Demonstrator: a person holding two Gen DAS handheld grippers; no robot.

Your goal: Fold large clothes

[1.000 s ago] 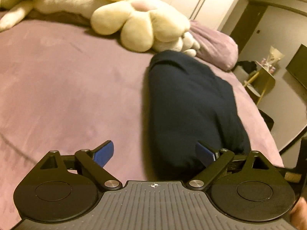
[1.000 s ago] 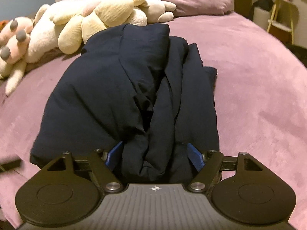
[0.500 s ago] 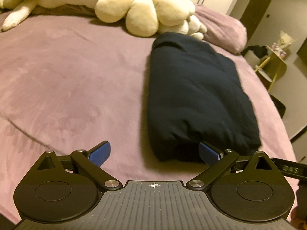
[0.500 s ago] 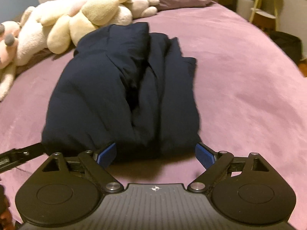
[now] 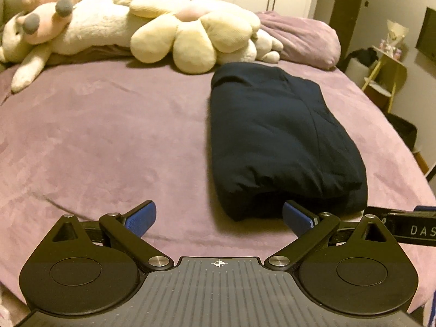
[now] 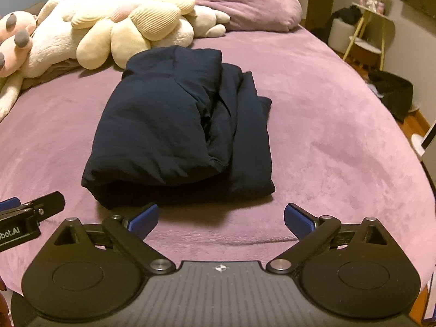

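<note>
left wrist view: left gripper point(image 5: 219, 218) is wide open and empty, with the folded navy jacket point(image 5: 280, 141) lying on the purple bed point(image 5: 95, 136) just ahead. looks puffy, soft and light.

right wrist view: right gripper point(image 6: 221, 218) is opening, nothing between its fingers. i'd pinch the thick near edge, since the loose layers could slide.

Dark folded garment point(image 5: 272, 141): underside and inner layers hidden; near end in shadow behind one blue fingertip point(image 5: 297, 218). Other gripper's lettered arm point(image 5: 408, 227) cut by right edge, lettering incomplete. Plush toys point(image 6: 81, 27) cut at left edge. Side-table point(image 6: 373, 13) items too small to identify.
</note>
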